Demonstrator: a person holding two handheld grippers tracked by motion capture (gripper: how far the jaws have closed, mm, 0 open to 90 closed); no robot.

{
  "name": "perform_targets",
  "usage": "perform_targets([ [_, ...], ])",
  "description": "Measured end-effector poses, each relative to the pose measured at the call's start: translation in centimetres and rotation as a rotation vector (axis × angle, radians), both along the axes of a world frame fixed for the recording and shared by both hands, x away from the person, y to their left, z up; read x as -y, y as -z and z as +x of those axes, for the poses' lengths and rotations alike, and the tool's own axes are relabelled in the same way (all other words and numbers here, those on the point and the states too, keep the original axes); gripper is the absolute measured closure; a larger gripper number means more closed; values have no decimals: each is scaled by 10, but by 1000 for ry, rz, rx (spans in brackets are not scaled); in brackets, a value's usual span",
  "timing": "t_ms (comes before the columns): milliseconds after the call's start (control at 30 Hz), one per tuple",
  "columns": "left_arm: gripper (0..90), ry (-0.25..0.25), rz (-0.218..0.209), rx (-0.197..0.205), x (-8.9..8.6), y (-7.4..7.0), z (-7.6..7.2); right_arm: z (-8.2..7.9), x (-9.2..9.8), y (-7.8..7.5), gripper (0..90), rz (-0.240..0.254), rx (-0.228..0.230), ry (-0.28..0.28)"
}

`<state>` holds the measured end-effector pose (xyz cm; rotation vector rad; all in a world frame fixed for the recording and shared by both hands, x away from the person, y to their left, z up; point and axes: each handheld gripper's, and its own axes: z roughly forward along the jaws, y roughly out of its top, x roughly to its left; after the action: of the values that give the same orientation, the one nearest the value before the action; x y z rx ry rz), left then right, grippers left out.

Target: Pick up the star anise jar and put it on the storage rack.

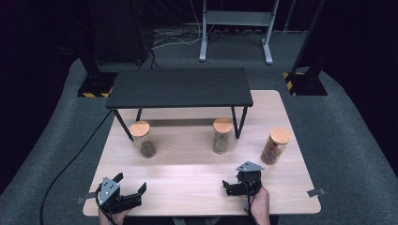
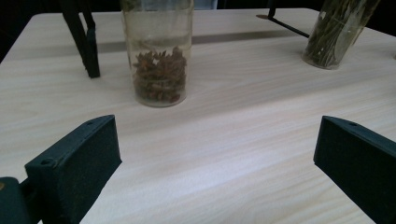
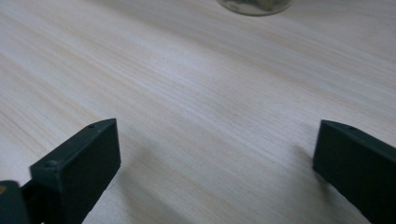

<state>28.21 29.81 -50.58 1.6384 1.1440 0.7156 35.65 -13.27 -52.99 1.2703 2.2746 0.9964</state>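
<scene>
Three glass jars with wooden lids stand on the light wooden table: a left jar, a middle jar and a right jar. In the left gripper view the near jar holds brown star-shaped pieces, and a second jar holds green stems. My left gripper rests near the front left edge, open and empty, pointing toward the left jar. My right gripper is at the front right, open and empty, tilted down at bare tabletop. A jar's base shows at the top edge of that view.
A low black shelf on thin legs stands across the back half of the table, behind the left and middle jars. A black cable trails off the left side. Grey carpet surrounds the table.
</scene>
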Motion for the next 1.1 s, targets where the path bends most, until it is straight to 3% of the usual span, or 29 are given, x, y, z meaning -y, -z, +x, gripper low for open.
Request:
perform_targets([
  [133,0,9,23,3,6,-4,8,0,-2,0,0,-27,5,-10],
  [333,0,-4,44,-5,13,-7,28,1,0,0,0,1,-2,-28],
  [433,0,10,42,-49,15,-6,40,1,-2,0,0,-15,3,-28],
  [600,0,-6,60,-39,18,-6,57,1,-3,1,0,-33,7,-29],
  [767,0,-33,58,-16,20,-9,75,2,0,0,0,2,-3,-28],
  [800,0,-29,66,-29,21,-11,80,2,0,0,0,-2,-1,-29],
  [1100,0,-78,47,-17,24,-10,99,2,0,0,0,-3,-1,-29],
])
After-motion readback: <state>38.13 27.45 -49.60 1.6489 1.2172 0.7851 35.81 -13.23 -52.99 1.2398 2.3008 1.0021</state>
